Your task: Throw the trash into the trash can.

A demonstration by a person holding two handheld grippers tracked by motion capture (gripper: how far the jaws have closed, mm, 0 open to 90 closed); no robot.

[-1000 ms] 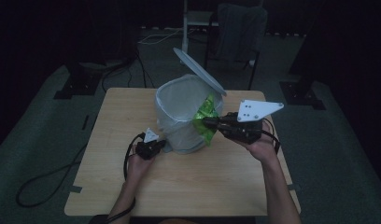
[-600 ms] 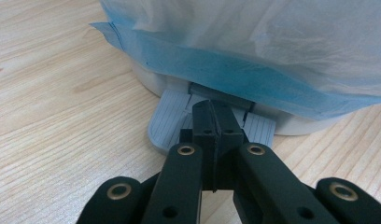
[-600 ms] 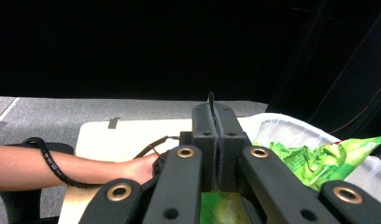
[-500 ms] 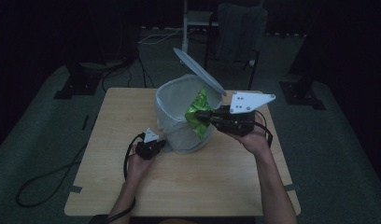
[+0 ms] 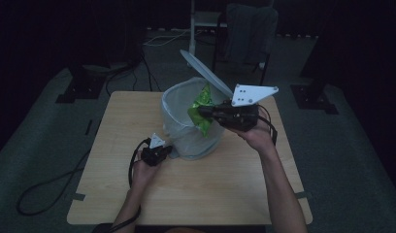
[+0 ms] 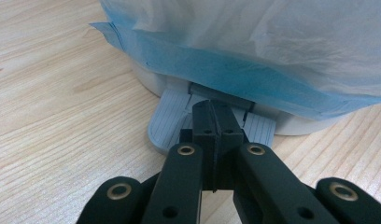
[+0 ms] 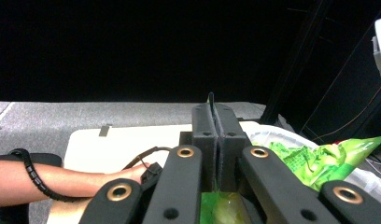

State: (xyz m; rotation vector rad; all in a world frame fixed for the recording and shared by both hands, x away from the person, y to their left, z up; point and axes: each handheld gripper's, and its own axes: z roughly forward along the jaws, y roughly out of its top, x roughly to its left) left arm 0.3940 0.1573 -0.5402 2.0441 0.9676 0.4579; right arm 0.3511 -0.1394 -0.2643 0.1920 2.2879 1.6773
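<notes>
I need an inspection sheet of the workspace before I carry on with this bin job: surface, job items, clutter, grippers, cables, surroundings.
Surface: wooden table, bare apart from the bin.
Job's things: pedal bin with pale liner, lid raised; green snack bag hanging over the open rim.
Clutter: nothing seen.
Grippers: left gripper shut, tips pressing the pedal; right gripper shut on the green snack bag above the bin.
Cables: one trails from each gripper; a loop lies on the floor at left.
Surroundings: dark room, chair and stand bases behind the table.
</notes>
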